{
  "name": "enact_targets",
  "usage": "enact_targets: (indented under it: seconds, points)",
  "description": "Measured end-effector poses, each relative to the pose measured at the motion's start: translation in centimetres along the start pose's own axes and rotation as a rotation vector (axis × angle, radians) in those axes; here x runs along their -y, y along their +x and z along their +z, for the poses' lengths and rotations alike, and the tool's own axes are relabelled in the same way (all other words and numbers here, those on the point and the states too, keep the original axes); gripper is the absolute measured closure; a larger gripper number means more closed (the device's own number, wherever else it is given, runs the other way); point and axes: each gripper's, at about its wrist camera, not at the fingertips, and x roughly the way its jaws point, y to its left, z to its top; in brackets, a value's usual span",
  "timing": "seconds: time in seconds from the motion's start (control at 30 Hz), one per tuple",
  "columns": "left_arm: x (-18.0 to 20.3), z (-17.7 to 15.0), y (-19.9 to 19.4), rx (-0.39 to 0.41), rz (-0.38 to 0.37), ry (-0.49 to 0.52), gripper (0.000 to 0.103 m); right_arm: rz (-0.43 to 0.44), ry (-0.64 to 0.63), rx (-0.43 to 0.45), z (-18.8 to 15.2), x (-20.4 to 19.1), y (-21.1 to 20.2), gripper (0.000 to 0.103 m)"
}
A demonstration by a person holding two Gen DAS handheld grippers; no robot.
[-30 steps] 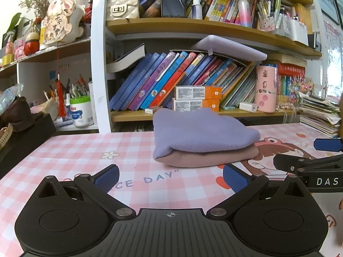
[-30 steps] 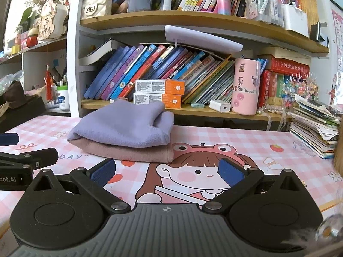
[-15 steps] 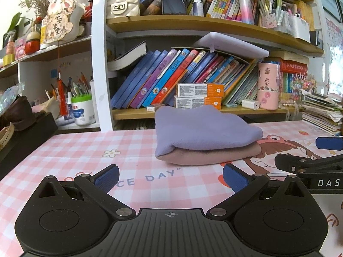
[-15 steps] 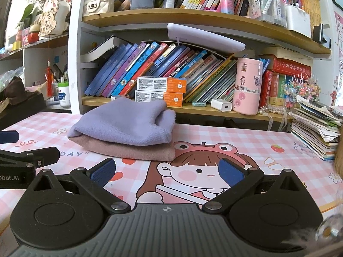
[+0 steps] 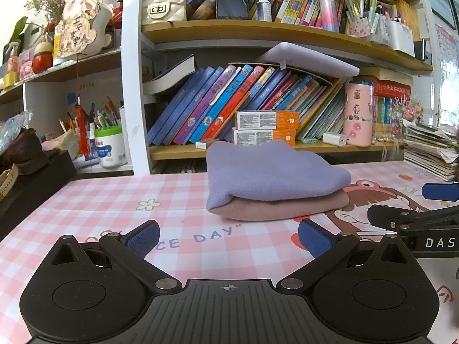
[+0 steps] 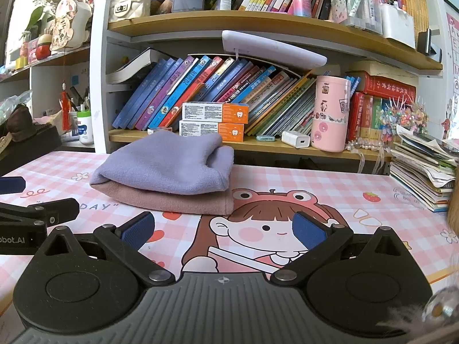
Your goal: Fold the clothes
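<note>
A folded purple garment (image 5: 272,172) lies on top of a folded pink garment (image 5: 281,209) on the pink checked table mat (image 5: 114,200). The stack also shows in the right wrist view, purple garment (image 6: 166,163) over pink garment (image 6: 172,200). My left gripper (image 5: 228,238) is open and empty, a little in front of the stack. My right gripper (image 6: 222,230) is open and empty, in front and to the right of the stack. Each gripper shows at the edge of the other's view.
A bookshelf (image 5: 258,31) full of books stands behind the table. A pink cup (image 6: 330,114), two orange boxes (image 6: 213,120) and a white charger (image 6: 295,139) sit on its low shelf. A paper stack (image 6: 421,172) lies at right, a black box (image 5: 31,183) at left.
Both grippers have risen or tilted slightly, so the stack sits a little lower in view. The garments have not moved.
</note>
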Motion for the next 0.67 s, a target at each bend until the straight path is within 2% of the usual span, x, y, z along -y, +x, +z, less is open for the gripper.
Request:
enact_targets:
  seconds: [0.67]
  points:
    - [0.15,0.05,0.33,-0.016,0.022,0.011,0.0,-0.005,-0.01,0.0,-0.01,-0.18,0.0,0.0]
